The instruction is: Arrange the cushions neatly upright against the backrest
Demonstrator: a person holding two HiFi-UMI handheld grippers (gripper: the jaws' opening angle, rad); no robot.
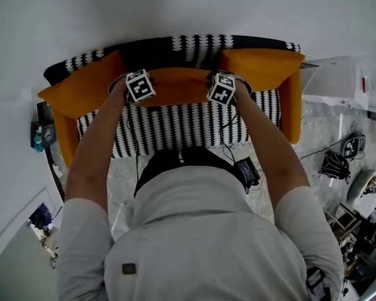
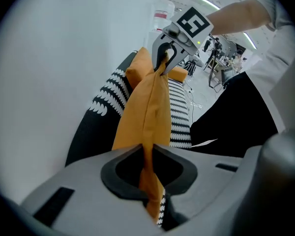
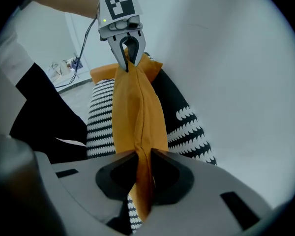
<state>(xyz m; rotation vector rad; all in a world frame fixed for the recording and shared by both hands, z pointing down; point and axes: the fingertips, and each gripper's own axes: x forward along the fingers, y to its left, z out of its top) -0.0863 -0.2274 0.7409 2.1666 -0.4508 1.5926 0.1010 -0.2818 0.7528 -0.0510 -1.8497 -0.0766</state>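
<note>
Cushion (image 1: 175, 85) — orange, clamped by left tool (image 2: 147, 151), right tool (image 3: 141, 154), patterned sofa (image 1: 175, 127)

I see matt, smooth-woven cloth on the plump orange cushion (image 1: 175, 86) and on the black-and-white patterned sofa (image 1: 175, 129).

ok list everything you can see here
sofa: one, black-and-white patterned with orange sides, centre
wall: one, white, behind sofa
middle cushion: one, orange, held up over sofa's middle
end cushions: two, orange, one at each sofa end
floor gear: several, dark, right of sofa
left hand-held gripper: one, grey, shut on middle cushion
right hand-held gripper: one, grey, shut on middle cushion
arms: two, bare, reaching forward
</note>
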